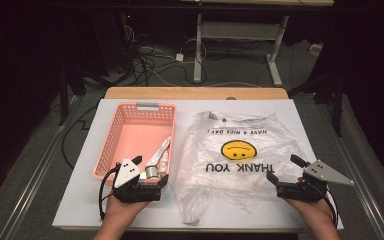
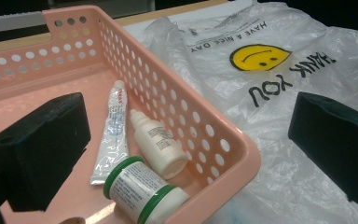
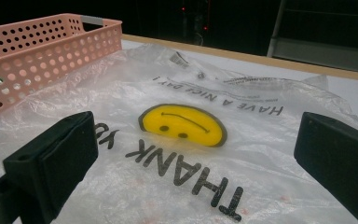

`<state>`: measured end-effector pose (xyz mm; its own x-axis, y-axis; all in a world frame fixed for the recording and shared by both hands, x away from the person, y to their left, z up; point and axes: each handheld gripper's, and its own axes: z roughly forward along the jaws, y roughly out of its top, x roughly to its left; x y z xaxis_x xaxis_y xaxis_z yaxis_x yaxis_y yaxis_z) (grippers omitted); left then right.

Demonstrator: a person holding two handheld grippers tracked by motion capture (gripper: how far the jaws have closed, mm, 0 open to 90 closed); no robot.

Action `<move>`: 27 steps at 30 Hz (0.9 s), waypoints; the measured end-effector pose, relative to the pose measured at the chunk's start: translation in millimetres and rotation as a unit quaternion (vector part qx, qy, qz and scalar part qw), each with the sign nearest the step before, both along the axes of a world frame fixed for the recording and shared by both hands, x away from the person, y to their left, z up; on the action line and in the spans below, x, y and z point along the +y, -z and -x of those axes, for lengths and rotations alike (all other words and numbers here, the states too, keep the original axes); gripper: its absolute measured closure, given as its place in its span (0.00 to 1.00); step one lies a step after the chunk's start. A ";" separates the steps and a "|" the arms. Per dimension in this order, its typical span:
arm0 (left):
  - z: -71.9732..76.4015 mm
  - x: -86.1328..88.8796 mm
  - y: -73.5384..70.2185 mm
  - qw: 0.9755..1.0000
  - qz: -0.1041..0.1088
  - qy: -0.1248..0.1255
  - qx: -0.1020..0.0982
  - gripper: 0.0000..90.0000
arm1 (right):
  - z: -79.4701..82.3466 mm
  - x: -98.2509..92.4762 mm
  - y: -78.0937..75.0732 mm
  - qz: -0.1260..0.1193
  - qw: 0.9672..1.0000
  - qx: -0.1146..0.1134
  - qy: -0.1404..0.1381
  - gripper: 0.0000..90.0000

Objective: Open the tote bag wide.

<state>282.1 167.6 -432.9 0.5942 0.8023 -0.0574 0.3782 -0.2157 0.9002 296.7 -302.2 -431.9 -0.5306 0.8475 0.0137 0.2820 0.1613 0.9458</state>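
Jar point(image 2: 144, 191) label too blurred

High cam above table point(image 1: 280, 107) looking fwd/down, tongs cams low, close, both share bag point(image 3: 182, 154), basket point(image 2: 214, 135)

The basket point(image 1: 111, 134) is pink, dotted with round holes. The bag point(image 1: 240, 165) is clear, printed with black lettering and a yellow smiley point(image 1: 239, 149). The jar point(image 2: 142, 191) is white, banded in green.
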 end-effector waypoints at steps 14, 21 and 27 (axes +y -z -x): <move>1.3 -2.0 -1.5 1.000 -0.013 0.004 -0.004 0.00 | -1.0 -1.2 -2.8 0.004 1.000 -0.001 0.003 0.00; -0.1 -1.5 -1.2 1.000 -0.010 0.003 0.003 0.00 | -4.0 -12.2 -4.0 0.013 1.000 0.006 0.015 0.00; -0.7 1.2 -2.5 1.000 -0.006 -0.001 0.012 0.00 | -7.0 -27.1 -3.6 0.021 0.999 0.016 0.040 0.01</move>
<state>282.9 168.7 -430.4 0.5908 0.8045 -0.0617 0.3997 -0.2254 0.8885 303.7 -329.3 -428.3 -0.4616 0.8871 -0.0071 0.3252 0.1767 0.9290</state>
